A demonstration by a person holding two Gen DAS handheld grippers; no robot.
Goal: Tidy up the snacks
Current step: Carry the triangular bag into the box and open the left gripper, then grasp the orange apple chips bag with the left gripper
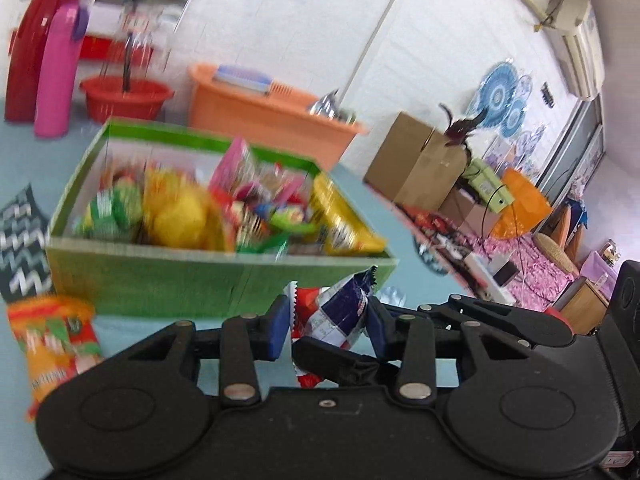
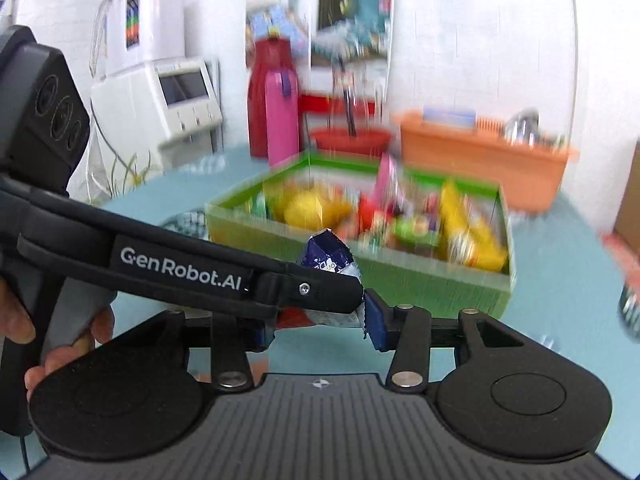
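Observation:
A dark blue and white snack packet [image 1: 340, 312] sits between the blue pads of my left gripper [image 1: 328, 328], which is shut on it just in front of the green box [image 1: 200, 280]. The same packet [image 2: 330, 260] also lies between the pads of my right gripper [image 2: 320, 326], which is shut on it too. The left gripper's arm [image 2: 180, 268] crosses the right wrist view. The green box [image 2: 420, 280] is full of several colourful snack packets. A red packet edge [image 1: 304, 300] shows behind the blue one. An orange snack packet [image 1: 52, 344] lies on the blue table at left.
Behind the box stand a pink bottle [image 1: 58, 72], a red jug [image 1: 28, 44], a red basin [image 1: 124, 98] and an orange tub [image 1: 264, 116]. A black-and-white patterned item [image 1: 22, 236] lies left of the box. Cardboard boxes [image 1: 416, 164] sit off the table's right edge.

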